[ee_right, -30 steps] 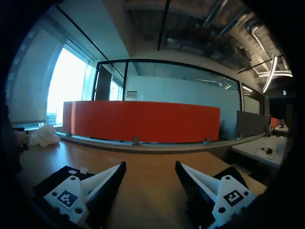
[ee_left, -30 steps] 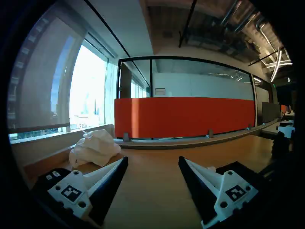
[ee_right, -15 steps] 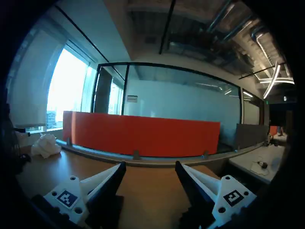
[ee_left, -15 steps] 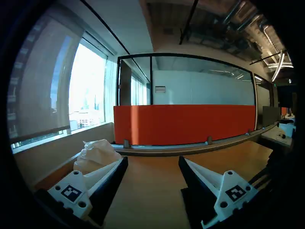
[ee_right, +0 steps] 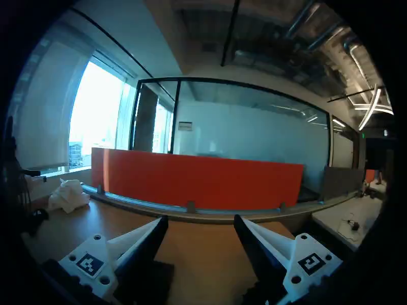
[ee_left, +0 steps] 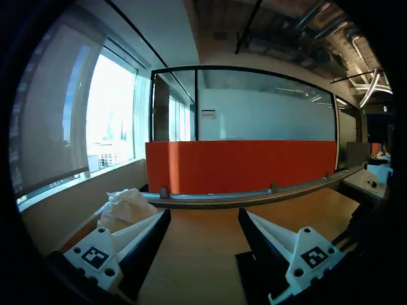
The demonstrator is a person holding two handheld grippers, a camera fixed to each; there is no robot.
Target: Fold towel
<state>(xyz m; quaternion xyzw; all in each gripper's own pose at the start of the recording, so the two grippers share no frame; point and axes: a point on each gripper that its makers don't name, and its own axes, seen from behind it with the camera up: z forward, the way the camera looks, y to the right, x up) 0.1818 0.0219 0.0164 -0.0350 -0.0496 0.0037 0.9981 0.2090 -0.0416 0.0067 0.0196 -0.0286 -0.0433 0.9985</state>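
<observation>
Left gripper (ee_left: 203,226): fingers spread wide, nothing between them, held above wooden table (ee_left: 203,264). Towel (ee_left: 124,207): white, crumpled heap, unfolded, on table at window side, just behind gripper's left finger; cannot tell if touching.

Right gripper (ee_right: 200,229): also wide open, holding nothing, over same table (ee_right: 208,254). Towel (ee_right: 67,195) well off to its left, near window (ee_right: 96,122). Orange partition (ee_right: 198,180) runs along table's far edge.

We see the right tool (ee_right: 200,218) spread wide before the orange partition (ee_right: 203,180), a crumpled towel (ee_right: 67,195) on the counter (ee_right: 203,256) left of it.
</observation>
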